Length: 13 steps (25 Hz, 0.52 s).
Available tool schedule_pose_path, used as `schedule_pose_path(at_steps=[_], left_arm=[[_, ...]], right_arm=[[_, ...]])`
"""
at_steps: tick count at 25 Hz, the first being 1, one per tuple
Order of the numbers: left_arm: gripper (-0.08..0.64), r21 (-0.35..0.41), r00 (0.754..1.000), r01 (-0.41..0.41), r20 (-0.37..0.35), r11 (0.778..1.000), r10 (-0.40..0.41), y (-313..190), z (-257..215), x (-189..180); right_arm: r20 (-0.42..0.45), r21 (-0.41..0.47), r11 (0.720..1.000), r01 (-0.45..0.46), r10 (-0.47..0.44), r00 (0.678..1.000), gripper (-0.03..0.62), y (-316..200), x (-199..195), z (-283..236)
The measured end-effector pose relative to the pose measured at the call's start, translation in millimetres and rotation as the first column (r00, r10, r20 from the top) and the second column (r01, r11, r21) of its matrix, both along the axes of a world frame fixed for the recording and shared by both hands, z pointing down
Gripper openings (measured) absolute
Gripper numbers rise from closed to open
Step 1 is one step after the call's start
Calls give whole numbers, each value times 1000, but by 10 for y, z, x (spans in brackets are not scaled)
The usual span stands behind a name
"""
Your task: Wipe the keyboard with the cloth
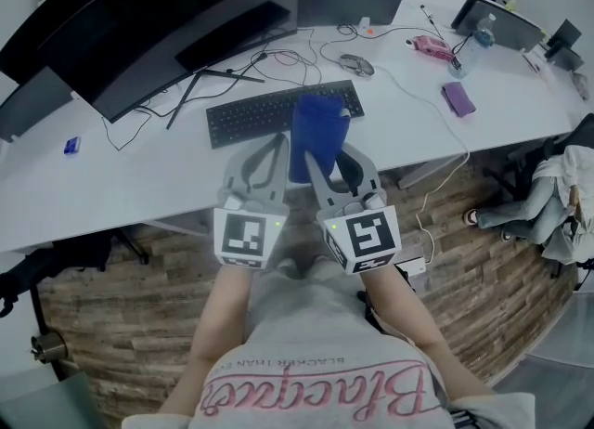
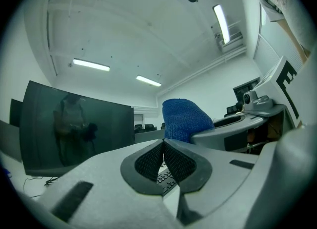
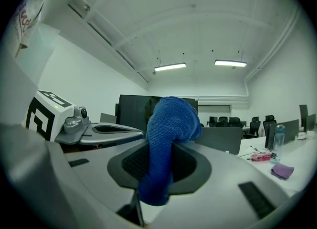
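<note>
The keyboard lies on the white surface, long axis side to side, its right end slightly farther away. Over its right half hangs the blue cloth (soft, light and floppy, I judge, best pinched at a bunched fold). It is clamped in the right hand-held gripper at the keyboard's near edge, while the left hand-held gripper alongside is closed on nothing.

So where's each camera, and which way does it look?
Head view: on the person's head, looking steeply down at the keyboard; forearms show.
Left gripper view: on the left gripper, looking along its shut, empty jaws, toward the monitor.
Right gripper view: on the right gripper, looking along jaws shut on the blue cloth.
All three show the blue cloth.
</note>
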<state>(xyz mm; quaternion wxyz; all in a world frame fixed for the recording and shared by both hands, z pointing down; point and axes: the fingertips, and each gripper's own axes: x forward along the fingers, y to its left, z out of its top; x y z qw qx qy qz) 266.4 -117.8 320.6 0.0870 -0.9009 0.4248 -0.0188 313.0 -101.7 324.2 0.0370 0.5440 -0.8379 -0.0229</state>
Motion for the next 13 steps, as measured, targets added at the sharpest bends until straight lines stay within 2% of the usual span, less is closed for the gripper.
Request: schedule_pose_path(at_steps=[13], left_arm=[[5, 30, 1000, 18, -19, 999, -18, 62, -228, 396]], right_arm=[[-11, 36, 999, 12, -12, 1000, 87, 20, 394, -140]])
